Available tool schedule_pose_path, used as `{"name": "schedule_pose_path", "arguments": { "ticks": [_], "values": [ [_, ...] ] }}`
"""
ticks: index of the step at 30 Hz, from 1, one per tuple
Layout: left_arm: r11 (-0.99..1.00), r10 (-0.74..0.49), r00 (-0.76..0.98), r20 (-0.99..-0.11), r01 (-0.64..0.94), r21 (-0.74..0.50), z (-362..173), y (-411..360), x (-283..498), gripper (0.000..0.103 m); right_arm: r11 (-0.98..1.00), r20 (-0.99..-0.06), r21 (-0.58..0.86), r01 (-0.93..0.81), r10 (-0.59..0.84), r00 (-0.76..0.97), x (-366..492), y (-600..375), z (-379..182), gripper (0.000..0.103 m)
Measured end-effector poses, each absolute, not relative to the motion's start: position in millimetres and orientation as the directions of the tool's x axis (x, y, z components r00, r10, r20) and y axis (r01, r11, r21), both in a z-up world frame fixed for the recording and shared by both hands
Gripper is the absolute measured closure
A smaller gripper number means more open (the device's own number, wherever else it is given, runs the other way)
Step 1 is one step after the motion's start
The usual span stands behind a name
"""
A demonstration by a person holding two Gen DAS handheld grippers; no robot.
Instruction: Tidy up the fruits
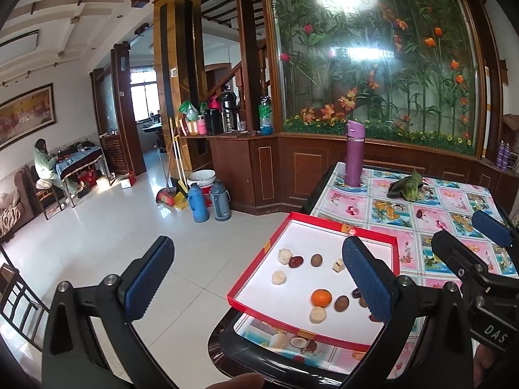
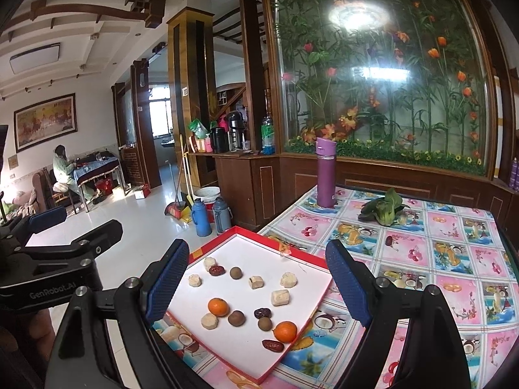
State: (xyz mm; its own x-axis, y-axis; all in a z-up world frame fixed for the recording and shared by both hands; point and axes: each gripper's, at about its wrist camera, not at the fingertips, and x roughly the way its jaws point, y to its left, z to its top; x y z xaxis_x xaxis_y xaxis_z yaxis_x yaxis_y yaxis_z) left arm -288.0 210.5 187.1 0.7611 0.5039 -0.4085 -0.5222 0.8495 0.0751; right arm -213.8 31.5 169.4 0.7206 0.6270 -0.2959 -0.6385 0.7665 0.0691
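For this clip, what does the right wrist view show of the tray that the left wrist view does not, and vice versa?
Only the right wrist view shows the second orange and the date at the tray's near corner; in the left view the left hand-held gripper's finger covers that area. Only the left view shows the right hand-held gripper's body. Both share the red tray, first orange, purple bottle and greens.

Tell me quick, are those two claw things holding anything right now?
Left gripper: open, holding nothing.
Right gripper: open, holding nothing, above the red tray.

Home living room: sofa (image 2: 29, 199), staircase (image 1: 227, 81).
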Motion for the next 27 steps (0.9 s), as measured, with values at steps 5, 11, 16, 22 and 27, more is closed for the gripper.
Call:
{"name": "schedule_pose_path", "arguments": {
  "ticks": [5,11,16,22,27],
  "values": [
    [0.845,0.504,0.753,-0.424,-0.531,0.061,181,220,-288,0.0,0.764,-0.303,0.016,-0.645,0.619,0.725,-220,43,164,0.017],
    [0.845,0.495,0.749,-0.442,-0.533,0.043,173,227,-283,0.0,0.761,-0.326,-0.002,-0.649,0.613,0.719,-217,53,158,0.017],
    [0.847,0.482,0.744,-0.462,-0.531,0.027,167,236,-280,0.0,0.764,-0.347,-0.01,-0.646,0.603,0.719,-214,60,154,0.017],
    [0.84,0.48,0.74,-0.472,-0.542,0.005,161,248,-281,0.0,0.761,-0.361,-0.028,-0.648,0.597,0.717,-215,73,151,0.017],
    [0.823,0.494,0.721,-0.486,-0.568,-0.005,156,262,-286,0.0,0.754,-0.374,-0.042,-0.655,0.596,0.71,-219,85,149,0.017]
  ]
}}
